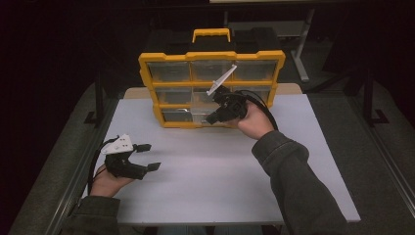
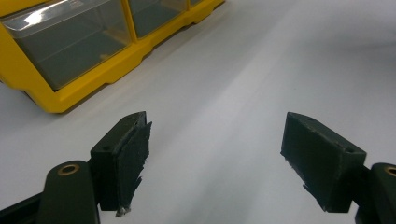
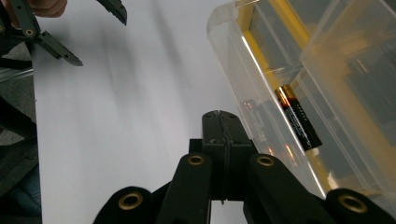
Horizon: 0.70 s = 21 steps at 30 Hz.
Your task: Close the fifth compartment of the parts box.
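A yellow organizer case (image 1: 211, 56) with clear drawers stands upright at the back of the white table (image 1: 205, 171). My right gripper (image 1: 211, 119) is at its bottom row, jaws shut with nothing between them (image 3: 219, 119). Right beside its tips is a clear drawer (image 3: 243, 70) holding a black-and-copper battery (image 3: 299, 123). My left gripper (image 1: 150, 156) rests low at the table's left, held in a hand, its jaws wide open and empty (image 2: 215, 154). The organizer's yellow frame (image 2: 84, 88) lies ahead of it to the left. The left gripper (image 3: 95, 35) also appears far off in the right gripper view.
Behind the organizer sits a black case with a yellow handle (image 1: 211, 34). The table drops off to dark floor on the left, right and near sides. A broad bare stretch of tabletop lies between the two hands.
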Each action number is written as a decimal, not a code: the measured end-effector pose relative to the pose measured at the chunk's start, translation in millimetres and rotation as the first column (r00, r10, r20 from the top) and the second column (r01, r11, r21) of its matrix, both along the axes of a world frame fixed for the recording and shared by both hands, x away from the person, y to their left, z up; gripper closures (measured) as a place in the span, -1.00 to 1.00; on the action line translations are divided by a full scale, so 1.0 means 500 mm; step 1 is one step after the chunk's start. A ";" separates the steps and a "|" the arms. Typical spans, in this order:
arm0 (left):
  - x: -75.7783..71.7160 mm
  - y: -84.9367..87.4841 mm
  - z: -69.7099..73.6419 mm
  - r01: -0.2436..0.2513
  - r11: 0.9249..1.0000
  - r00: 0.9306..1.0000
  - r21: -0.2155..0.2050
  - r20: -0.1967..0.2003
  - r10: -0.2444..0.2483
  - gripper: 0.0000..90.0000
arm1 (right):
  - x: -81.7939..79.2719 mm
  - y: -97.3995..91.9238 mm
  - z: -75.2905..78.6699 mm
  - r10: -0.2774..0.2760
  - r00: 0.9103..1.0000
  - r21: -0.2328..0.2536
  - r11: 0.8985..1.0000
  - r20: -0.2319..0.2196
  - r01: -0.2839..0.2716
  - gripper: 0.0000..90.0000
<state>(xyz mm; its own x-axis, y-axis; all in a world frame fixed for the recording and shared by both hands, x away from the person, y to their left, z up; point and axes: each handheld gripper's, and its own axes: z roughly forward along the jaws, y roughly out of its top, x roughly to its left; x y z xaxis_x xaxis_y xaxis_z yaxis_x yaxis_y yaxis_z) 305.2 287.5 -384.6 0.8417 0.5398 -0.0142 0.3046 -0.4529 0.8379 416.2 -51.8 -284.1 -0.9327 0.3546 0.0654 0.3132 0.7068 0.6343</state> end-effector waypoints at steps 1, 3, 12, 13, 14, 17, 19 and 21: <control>0.001 0.001 0.001 0.003 1.000 1.000 0.008 0.002 -0.003 -0.48 | 0.001 0.000 -0.001 0.000 1.000 0.000 1.000 0.001 0.000 0.98; 0.001 0.002 0.001 0.004 1.000 1.000 0.006 0.005 -0.004 -0.48 | 0.001 0.001 -0.001 0.001 1.000 -0.003 1.000 0.002 -0.001 0.98; 0.003 -0.001 0.000 0.008 1.000 1.000 0.003 0.002 -0.008 -0.48 | 0.002 -0.001 -0.002 -0.012 1.000 -0.002 1.000 0.004 0.012 0.98; 0.004 -0.001 0.000 0.011 1.000 1.000 0.007 0.004 -0.011 -0.48 | 0.002 -0.001 -0.002 -0.017 1.000 -0.005 1.000 0.011 0.017 0.98; 0.003 -0.002 0.000 0.014 1.000 1.000 0.008 0.006 -0.014 -0.48 | 0.001 -0.002 -0.002 -0.021 1.000 -0.009 1.000 0.009 0.022 0.98; 0.002 -0.004 0.000 0.010 1.000 1.000 0.003 0.007 -0.010 -0.48 | 0.003 -0.003 -0.002 -0.024 1.000 -0.009 1.000 0.016 0.024 0.98; 0.002 -0.003 0.001 0.011 1.000 1.000 0.002 0.012 -0.011 -0.48 | 0.004 -0.004 -0.001 -0.029 0.999 -0.006 1.000 0.017 0.029 0.98; 0.002 -0.002 0.002 0.011 1.000 1.000 0.007 0.010 -0.011 -0.48 | 0.006 -0.004 -0.002 -0.031 0.999 -0.007 0.999 0.014 0.031 0.98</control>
